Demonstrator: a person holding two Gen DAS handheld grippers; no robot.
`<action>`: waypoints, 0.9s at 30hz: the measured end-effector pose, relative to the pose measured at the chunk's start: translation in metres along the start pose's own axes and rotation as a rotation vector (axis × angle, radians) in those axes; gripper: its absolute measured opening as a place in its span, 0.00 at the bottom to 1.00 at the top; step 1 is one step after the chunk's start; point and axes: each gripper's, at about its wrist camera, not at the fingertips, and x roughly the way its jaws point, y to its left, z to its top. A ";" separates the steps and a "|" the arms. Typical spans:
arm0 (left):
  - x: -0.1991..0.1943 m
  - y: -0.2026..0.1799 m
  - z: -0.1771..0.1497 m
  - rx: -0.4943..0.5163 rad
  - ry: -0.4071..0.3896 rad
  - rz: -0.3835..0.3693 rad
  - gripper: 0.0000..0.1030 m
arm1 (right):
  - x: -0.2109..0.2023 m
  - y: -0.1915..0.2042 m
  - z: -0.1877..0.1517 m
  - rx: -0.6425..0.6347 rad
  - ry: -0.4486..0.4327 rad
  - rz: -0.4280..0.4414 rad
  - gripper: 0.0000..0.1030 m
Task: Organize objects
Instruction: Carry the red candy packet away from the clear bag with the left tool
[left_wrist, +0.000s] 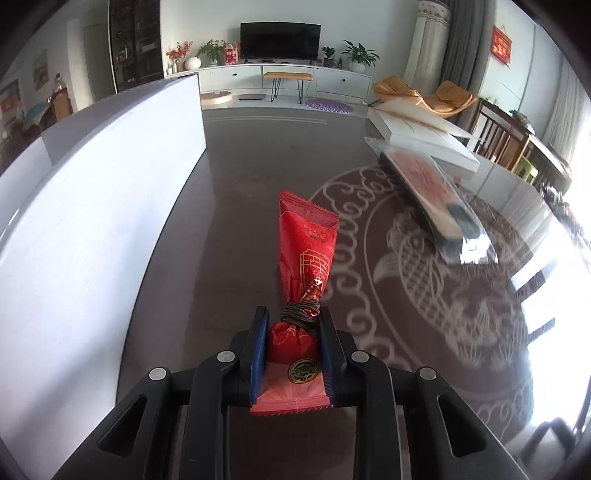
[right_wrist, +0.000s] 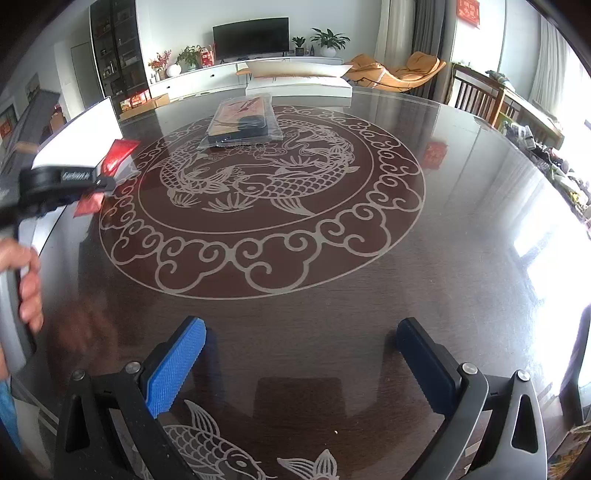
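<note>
Left gripper fingers clamped on red packet (possibly lifted); right gripper fingers wide, empty

Your left gripper is a black plastic frame with two flat fingers faced in dark blue textured rubber. Four round silver screw heads sit across its linkage arms, and each outer arm has a triangular cut-out. From the right wrist view, the same tool carries pale lettering on its black side, too blurred to read, above a grey handle.

Your right gripper has the same build: black arms with silver screws and triangular openings. Its left pad shows bright blue with a fine knurled pattern; the right one looks darker, navy.

Your left hand is bare, with blue fabric at the frame's lower left edge.
</note>
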 end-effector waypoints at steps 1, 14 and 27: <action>-0.008 -0.001 -0.010 0.020 -0.001 0.007 0.24 | 0.000 0.000 0.000 0.000 0.000 0.000 1.00; -0.049 0.017 -0.064 0.098 0.002 0.040 0.45 | 0.000 0.000 0.000 0.001 0.000 0.000 1.00; -0.050 0.021 -0.069 0.120 -0.026 0.010 0.65 | 0.000 0.000 0.000 0.000 0.000 0.000 1.00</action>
